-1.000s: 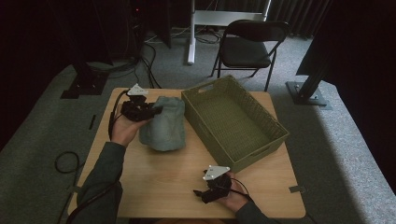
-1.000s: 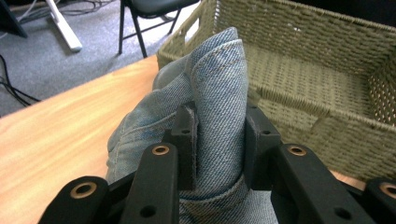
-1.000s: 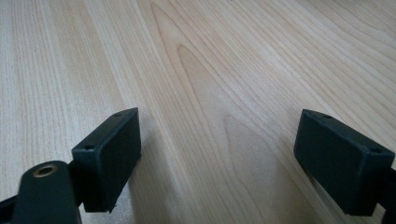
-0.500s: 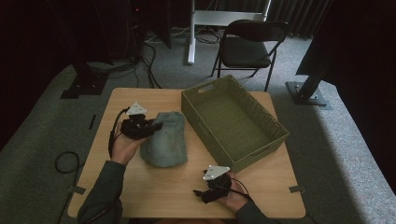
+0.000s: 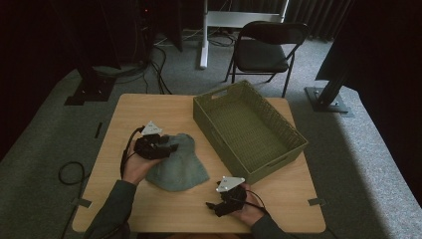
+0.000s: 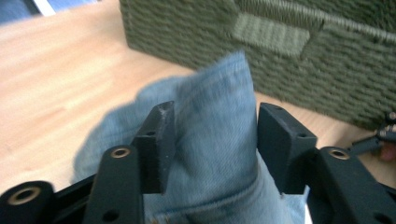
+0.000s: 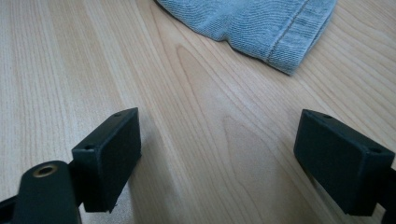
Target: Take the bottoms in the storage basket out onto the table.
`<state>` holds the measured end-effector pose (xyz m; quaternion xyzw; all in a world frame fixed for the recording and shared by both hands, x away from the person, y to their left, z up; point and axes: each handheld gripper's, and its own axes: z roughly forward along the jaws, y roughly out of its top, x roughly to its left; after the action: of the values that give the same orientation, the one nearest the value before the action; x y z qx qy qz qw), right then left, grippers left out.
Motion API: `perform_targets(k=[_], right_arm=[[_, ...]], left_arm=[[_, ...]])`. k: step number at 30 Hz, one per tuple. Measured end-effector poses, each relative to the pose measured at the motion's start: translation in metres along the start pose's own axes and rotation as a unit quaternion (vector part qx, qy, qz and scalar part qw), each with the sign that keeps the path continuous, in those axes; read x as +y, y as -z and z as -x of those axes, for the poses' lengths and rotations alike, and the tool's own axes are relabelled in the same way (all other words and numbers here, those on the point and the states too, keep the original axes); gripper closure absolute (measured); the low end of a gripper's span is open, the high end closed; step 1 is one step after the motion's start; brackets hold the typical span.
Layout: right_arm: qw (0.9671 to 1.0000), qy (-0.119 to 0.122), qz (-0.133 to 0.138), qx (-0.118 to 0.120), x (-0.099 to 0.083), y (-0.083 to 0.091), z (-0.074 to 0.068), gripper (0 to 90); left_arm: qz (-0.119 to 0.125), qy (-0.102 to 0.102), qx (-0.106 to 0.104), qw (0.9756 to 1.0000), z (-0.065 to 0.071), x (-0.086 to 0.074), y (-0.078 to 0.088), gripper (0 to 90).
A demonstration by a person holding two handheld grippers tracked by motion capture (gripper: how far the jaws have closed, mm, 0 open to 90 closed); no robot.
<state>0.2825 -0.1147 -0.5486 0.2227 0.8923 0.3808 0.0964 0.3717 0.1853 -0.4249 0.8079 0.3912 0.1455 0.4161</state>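
Observation:
A grey-blue denim cloth [image 5: 179,167] lies spread on the wooden table [image 5: 149,107], left of a green woven basket [image 5: 219,132]. My left gripper [image 5: 171,148] rests at the cloth's upper left edge. In the left gripper view a fold of the cloth [image 6: 219,116] stands between the jaws of the left gripper [image 6: 215,112], which have just been opening and stand apart around it. My right gripper [image 5: 214,206] sits near the table's front edge, open and with nothing in it. In the right gripper view the right gripper [image 7: 222,123] faces the hem of the cloth [image 7: 261,23] a little ahead.
The basket [image 6: 280,70] is empty and takes up the table's right half. A black folding chair [image 5: 263,50] stands behind the table. Cables [image 5: 69,172] lie on the grey carpet at the left. Bare wood [image 7: 187,93] stretches along the table's front.
The left hand came down and toward the person with the cloth. The cloth, bunched up and raised before, now lies flat on the table. The right hand has kept still.

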Motion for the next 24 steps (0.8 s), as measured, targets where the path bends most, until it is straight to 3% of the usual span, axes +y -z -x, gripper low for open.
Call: perform_targets(k=[8, 16, 22, 24], right_arm=[[1.0, 0.0, 0.0, 0.0, 0.0, 0.0, 0.0, 15.0], [1.0, 0.0, 0.0, 0.0, 0.0, 0.0, 0.0, 15.1], [1.0, -0.001, 0.001, -0.003, 0.0, 0.0, -0.001, 15.5], [1.0, 0.0, 0.002, 0.001, -0.001, 0.001, -0.001, 18.6]], left_arm=[[0.01, -0.002, 0.011, 0.9999, -0.007, 0.015, 0.002, 45.0], [0.014, -0.028, 0.037, 0.9988, -0.011, 0.033, -0.004, 45.6], [0.007, -0.038, 0.046, 0.9982, -0.019, 0.05, -0.016, 45.7], [0.009, -0.038, 0.04, 0.9984, -0.023, 0.053, -0.021, 45.7]])
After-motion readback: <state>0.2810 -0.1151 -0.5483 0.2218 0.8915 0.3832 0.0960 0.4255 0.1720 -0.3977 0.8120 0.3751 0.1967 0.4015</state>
